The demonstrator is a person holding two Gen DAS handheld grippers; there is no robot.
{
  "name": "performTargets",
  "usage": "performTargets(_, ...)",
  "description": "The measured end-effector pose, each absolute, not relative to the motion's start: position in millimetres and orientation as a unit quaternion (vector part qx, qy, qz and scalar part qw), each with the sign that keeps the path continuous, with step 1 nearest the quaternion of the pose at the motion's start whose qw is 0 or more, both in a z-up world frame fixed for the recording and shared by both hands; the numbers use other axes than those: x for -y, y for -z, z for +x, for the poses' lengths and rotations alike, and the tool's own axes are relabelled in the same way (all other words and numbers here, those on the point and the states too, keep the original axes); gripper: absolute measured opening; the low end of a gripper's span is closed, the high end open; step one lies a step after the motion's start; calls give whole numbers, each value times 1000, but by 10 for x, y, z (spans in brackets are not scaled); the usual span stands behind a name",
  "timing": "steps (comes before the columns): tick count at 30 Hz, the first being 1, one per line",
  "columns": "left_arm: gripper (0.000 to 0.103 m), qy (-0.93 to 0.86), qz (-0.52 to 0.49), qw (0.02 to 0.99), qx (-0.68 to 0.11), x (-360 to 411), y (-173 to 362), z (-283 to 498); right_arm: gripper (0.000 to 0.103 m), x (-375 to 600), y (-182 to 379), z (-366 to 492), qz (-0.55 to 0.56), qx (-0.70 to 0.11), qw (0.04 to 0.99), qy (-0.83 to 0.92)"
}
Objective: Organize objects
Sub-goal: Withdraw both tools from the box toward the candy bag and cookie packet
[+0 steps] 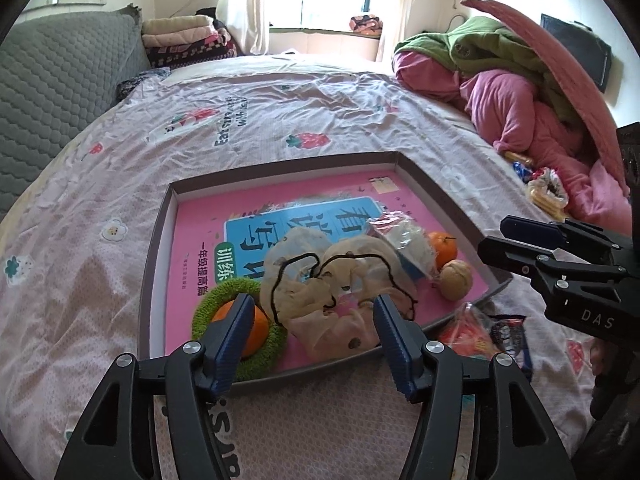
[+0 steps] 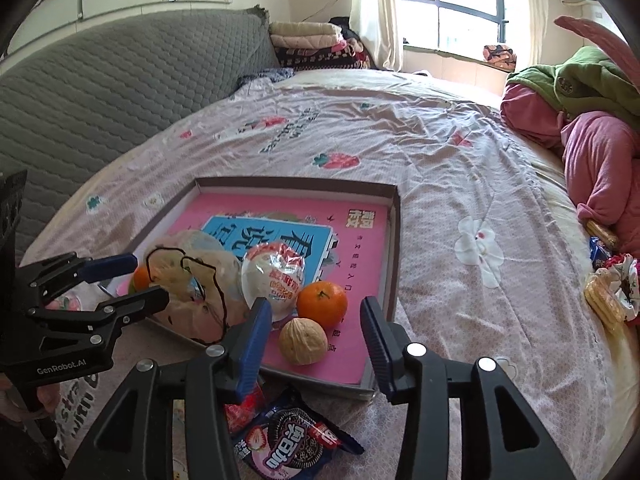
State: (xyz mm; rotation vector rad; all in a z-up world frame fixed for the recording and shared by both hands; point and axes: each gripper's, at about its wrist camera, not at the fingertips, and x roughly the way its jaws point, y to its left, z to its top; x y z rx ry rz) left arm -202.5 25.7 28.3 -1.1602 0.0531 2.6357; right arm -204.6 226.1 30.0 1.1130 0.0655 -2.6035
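We see a shallow tray [image 1: 154,264] lying on a bed [image 1: 280,120] under a pink strawberry sheet, a pink book [image 2: 360,240] covering its floor; on the book, near the tray's near edge, sit a crumpled cream bag [image 1: 320,280] with a black cord, a wrapped bun [image 2: 276,276], an orange [image 2: 322,304] and a walnut [image 2: 303,341] — the walnut just in front of the orange and apparently touching it, the bun just beside both; at the tray's near left corner a second orange [image 1: 256,326] rests inside a green ring [image 1: 208,300]. Our left gripper [image 1: 314,316] hangs over the tray's near edge with its jaws wide, the bag between them but not gripped, the left blue finger [image 1: 232,336] in front of the ringed orange; our right gripper [image 2: 316,332] hovers over the near right corner, jaws likewise wide and holding nothing, the walnut and orange showing in the gap. Outside the tray, on the sheet just off its near edge, lie a cookie packet [image 2: 296,446] and a red packet [image 2: 244,406] beside it, partly under the right gripper's left finger; whether they touch the tray we cannot tell. Well apart, at the bed's right edge, wrapped snacks [image 2: 604,300] lie against a heap of pink and green bedding [image 2: 592,152]; a grey headboard [image 2: 100,92] runs along the left side, folded blankets [image 2: 316,40] at the far corner.
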Motion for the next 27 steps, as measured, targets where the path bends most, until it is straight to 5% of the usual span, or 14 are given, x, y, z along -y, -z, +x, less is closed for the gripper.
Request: performTargets(27, 64, -895, -391, 206, -63, -733, -277, -1400, 48, -2351, -323, -1286, 385, -31, 143, 911)
